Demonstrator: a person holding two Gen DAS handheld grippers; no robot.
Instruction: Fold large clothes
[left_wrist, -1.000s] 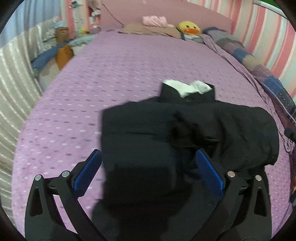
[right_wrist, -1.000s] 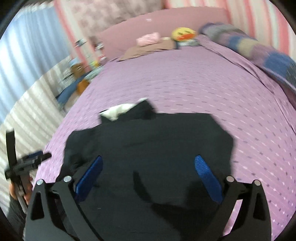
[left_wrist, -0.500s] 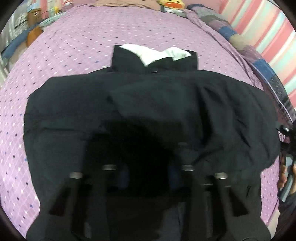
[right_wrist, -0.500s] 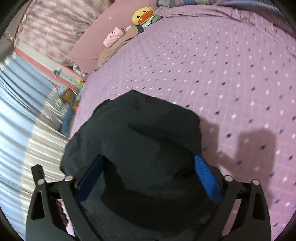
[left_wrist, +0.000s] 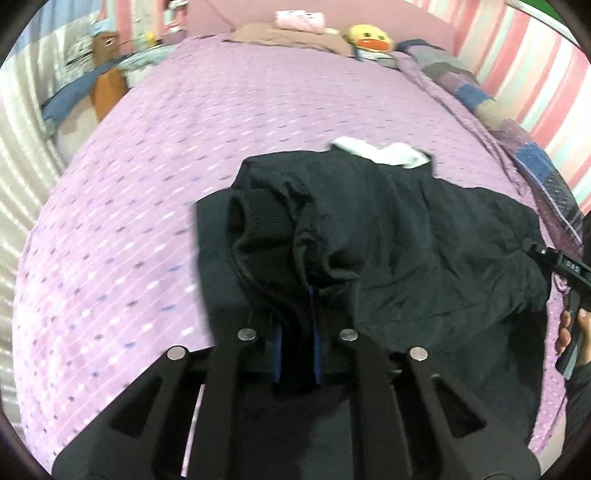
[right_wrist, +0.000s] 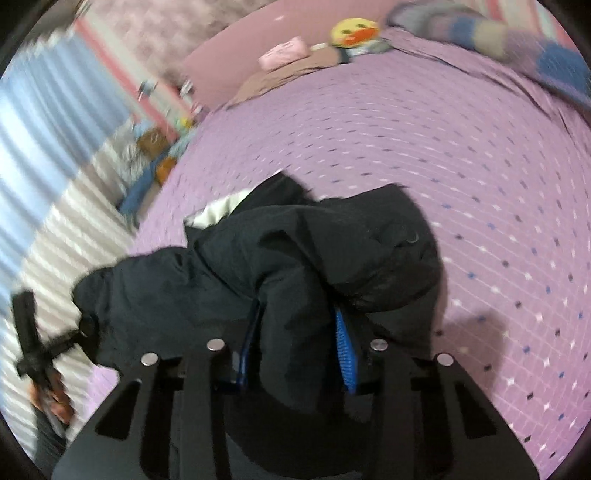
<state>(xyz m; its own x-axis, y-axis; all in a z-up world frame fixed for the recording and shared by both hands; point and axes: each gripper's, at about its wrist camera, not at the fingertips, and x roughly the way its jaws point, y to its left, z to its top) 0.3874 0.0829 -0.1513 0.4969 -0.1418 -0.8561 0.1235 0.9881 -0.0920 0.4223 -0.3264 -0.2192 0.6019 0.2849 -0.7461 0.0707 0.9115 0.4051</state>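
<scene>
Black jacket (left_wrist: 424, 236) lies bunched near the foot edge of the purple bed (left_wrist: 221, 122). My left tool (left_wrist: 295, 347) and right tool (right_wrist: 299, 343) have just closed, each clenching a fold of its fabric.

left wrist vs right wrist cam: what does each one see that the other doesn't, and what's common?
Left wrist only: the left gripper with jaws just closed on a bunched fold of the black jacket, beside its ribbed cuff; striped wall on the right.

Right wrist only: the right gripper with jaws just closed on a thicker bunch; blue curtain.

Both: jacket, white collar lining, purple bedspread, duck plush.
</scene>
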